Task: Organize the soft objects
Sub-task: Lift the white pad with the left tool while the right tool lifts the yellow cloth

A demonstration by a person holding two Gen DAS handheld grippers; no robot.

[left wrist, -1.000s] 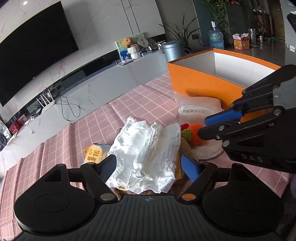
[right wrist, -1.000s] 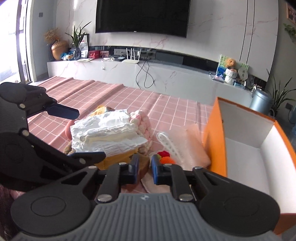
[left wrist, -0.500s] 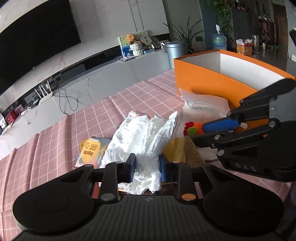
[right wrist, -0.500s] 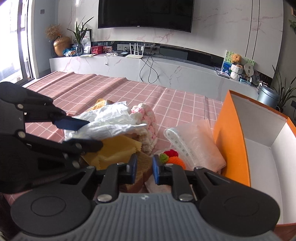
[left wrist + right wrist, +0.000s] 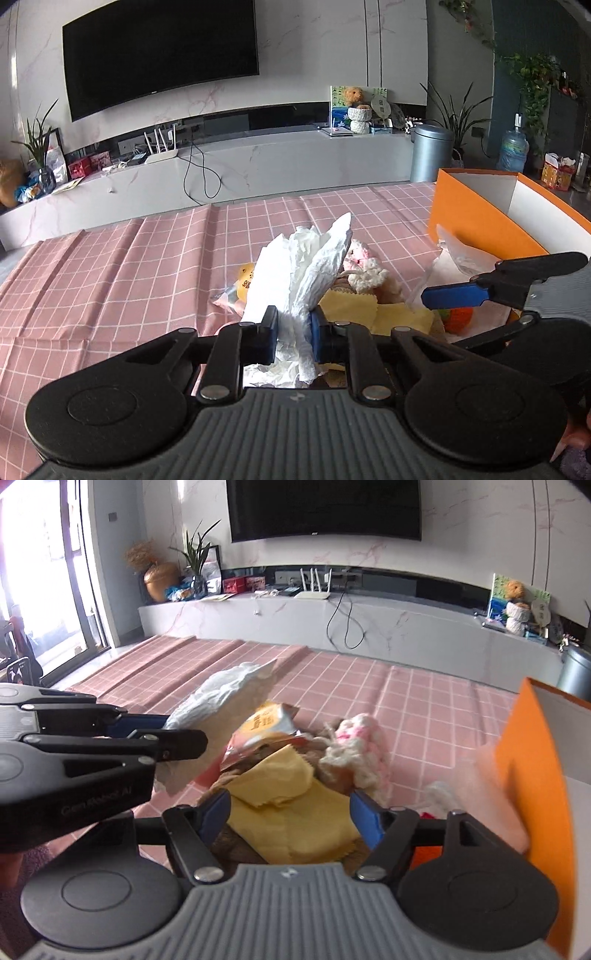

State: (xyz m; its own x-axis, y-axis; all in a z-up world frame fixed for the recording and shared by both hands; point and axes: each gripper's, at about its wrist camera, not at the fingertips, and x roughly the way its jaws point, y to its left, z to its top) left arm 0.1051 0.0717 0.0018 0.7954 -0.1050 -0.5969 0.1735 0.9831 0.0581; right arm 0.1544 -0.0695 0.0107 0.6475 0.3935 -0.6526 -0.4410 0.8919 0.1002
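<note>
Centrally, a crumpled white tissue wad is pinched between the blue pads of the left tongs, whose jaws are closing on it; the wad is seen standing up from the pads in the left wrist view, and in the right wrist view it is seen raised above the pink checked cloth on the surface, free of the pile beside it; the rest of the soft things is left in a heap just to its right: a yellow cloth with a pinked edge, a pink and white knitted piece, a yellow and silver snack packet, a brown plush thing partly hidden under the cloth, and a clear plastic bag lying against the box wall; an orange ball is glimpsed by the bag; the right tongs are held over the yellow cloth with their jaws opening and spread wide; the cloth lies between the pads but is not pressed by them; an orange box with a white inside is stood on the surface at the right edge of the heap; beyond the surface, a long marble-look TV bench is seen under a large dark screen, with a white router, a grey bin and potted plants along it.
</note>
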